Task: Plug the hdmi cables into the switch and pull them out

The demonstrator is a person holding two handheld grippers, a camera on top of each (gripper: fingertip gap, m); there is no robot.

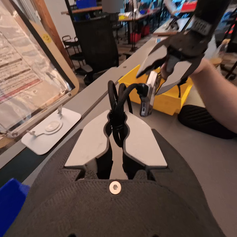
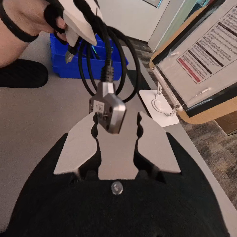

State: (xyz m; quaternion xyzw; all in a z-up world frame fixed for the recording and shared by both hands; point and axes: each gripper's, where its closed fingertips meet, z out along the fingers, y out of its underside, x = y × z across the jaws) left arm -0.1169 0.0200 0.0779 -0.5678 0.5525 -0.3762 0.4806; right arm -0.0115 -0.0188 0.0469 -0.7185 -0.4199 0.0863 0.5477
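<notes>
- Left wrist view: left tongs (image 1: 117,123) clamped on the bundled black hdmi cables (image 1: 118,102), loops arching toward the switch (image 1: 149,97).
- Right wrist view: right tongs (image 2: 116,114) apart, silver switch (image 2: 109,111) hanging between the tips with one plug seated, touching the left finger at most; no firm hold apparent.
- Likely step: steadying the switch for a pull-out or a further plug-in.
- Best done by closing on the flat metal faces, clear of the ports, then pulling straight along the plug axis, no twisting.
- Open grey table (image 2: 32,115) below and toward the near side.
- Tight spots: yellow bin (image 1: 166,102) just behind the switch, blue bin (image 2: 71,68) beyond the loops, framed sign (image 2: 192,64) and its white base (image 2: 159,109) along the table edge.
- Risk: slack loops snagging on the bin rims.
</notes>
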